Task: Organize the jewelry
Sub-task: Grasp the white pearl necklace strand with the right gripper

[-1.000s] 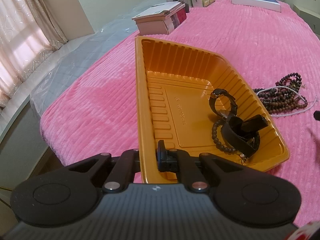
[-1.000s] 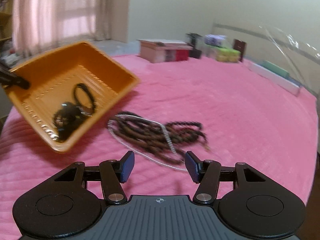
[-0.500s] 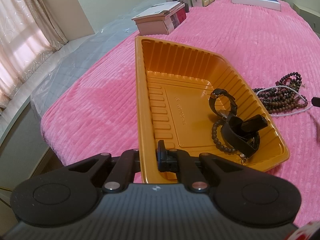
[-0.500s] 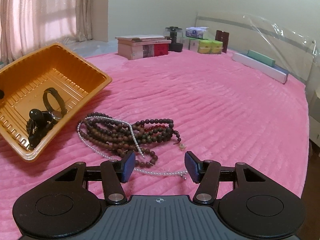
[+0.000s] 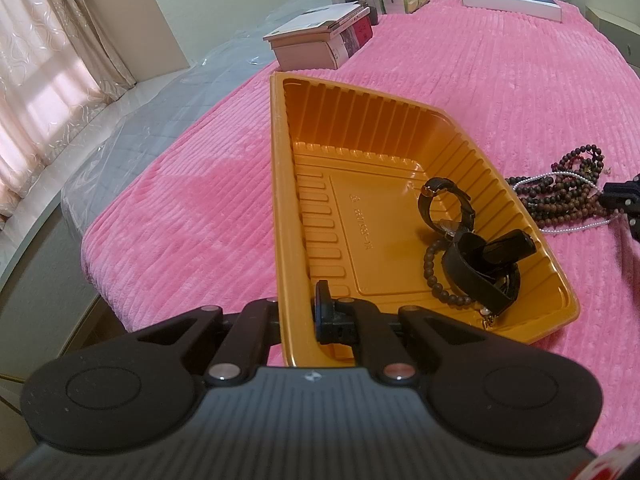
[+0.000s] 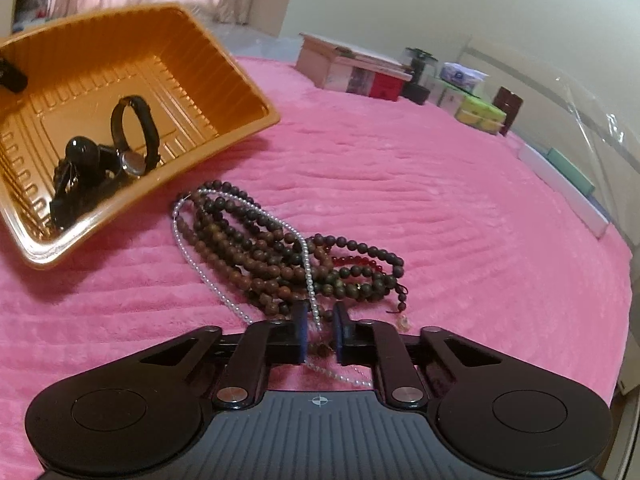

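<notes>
Pink plush bedspread (image 6: 460,208) under everything, and that worries me: soft pile lets beads sink and snag. My right gripper (image 6: 320,334) has just been closing, and its jaws now pinch the near end of the tangled bead strands (image 6: 280,256), the thin pearl string (image 6: 308,276) running between the pads. I suspect I've caught only part of the bundle, so lifting could drag the rest or drop it. My left gripper (image 5: 298,316) is clamped on the near wall of the orange tray (image 5: 280,200), tilting it; the watches (image 5: 472,240) inside could slide out the low right side.
</notes>
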A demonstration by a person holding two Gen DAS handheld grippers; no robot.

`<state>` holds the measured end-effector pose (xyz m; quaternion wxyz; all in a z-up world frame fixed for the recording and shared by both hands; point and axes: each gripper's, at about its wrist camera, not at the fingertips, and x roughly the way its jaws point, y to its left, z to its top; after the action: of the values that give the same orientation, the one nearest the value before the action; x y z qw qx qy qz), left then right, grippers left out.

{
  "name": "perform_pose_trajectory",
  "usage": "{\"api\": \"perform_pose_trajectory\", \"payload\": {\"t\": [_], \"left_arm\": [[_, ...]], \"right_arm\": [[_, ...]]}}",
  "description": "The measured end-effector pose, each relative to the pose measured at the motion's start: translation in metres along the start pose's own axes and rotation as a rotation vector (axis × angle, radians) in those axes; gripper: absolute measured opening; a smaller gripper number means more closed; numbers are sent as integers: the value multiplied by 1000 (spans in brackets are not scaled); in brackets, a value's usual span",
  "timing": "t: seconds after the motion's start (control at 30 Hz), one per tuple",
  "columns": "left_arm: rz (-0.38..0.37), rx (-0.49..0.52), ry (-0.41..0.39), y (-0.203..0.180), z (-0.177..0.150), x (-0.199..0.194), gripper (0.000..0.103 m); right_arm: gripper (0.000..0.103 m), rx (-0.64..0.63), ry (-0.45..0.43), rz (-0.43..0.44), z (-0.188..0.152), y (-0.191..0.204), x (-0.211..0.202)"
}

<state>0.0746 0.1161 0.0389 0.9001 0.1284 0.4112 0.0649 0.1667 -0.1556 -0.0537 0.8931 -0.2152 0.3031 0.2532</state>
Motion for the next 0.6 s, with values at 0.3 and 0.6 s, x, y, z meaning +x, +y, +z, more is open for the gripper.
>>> {"api": "perform_pose_trajectory", "payload": {"t": [0.3,0.6], "left_arm": [[-1,0,-1,0,0,0,4],[-2,-2,-3,1,0,-1,4]], "right_arm": [[2,-8,-110,-80,15,-8,-41],[2,2,-306,-157,57,-37,-104]]}}
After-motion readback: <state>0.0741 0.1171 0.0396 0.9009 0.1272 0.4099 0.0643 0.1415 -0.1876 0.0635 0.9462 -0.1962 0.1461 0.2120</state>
